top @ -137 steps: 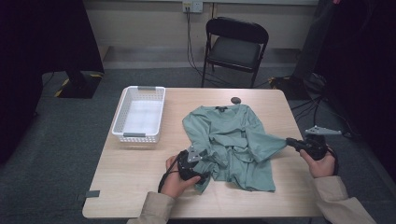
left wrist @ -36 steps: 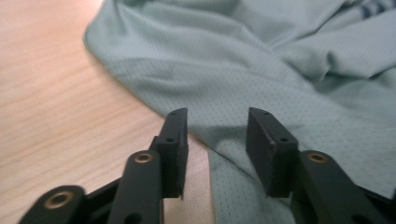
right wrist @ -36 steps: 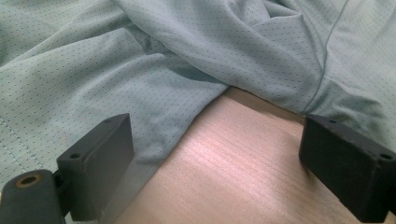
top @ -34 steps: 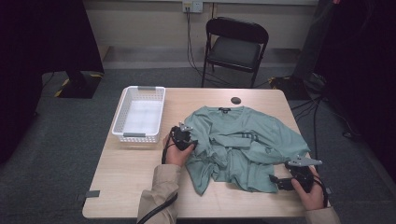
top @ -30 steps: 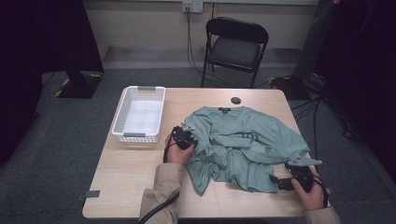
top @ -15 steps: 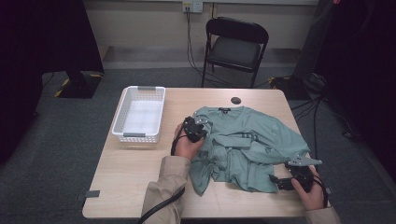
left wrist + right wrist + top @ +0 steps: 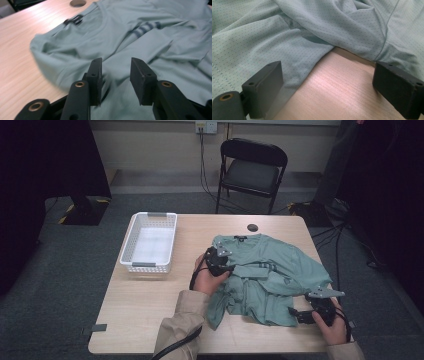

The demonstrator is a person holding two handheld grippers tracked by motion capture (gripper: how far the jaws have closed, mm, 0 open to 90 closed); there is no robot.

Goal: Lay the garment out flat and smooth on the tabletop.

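A green long-sleeved shirt (image 7: 280,270) lies rumpled on the right half of the wooden table (image 7: 145,295), collar toward the far side. My left gripper (image 7: 229,265) rests over the shirt's left shoulder area. In the left gripper view its jaws stand open just above the fabric (image 7: 120,32), nothing pinched between them (image 7: 116,72). My right gripper (image 7: 299,315) sits at the shirt's near right hem. The right gripper view has this gripper (image 7: 329,82) wide open, with bare table (image 7: 337,95) in the gap and the shirt's edge (image 7: 287,30) just beyond.
An empty white basket (image 7: 150,242) stands on the table's left side. A small black round object (image 7: 253,227) lies near the far edge, beyond the collar. A black folding chair (image 7: 252,170) stands behind the table. Bare wood stretches along the near left.
My left gripper has moved right, from the shirt's left edge onto the shoulder area. The right gripper has stayed at the near right hem.
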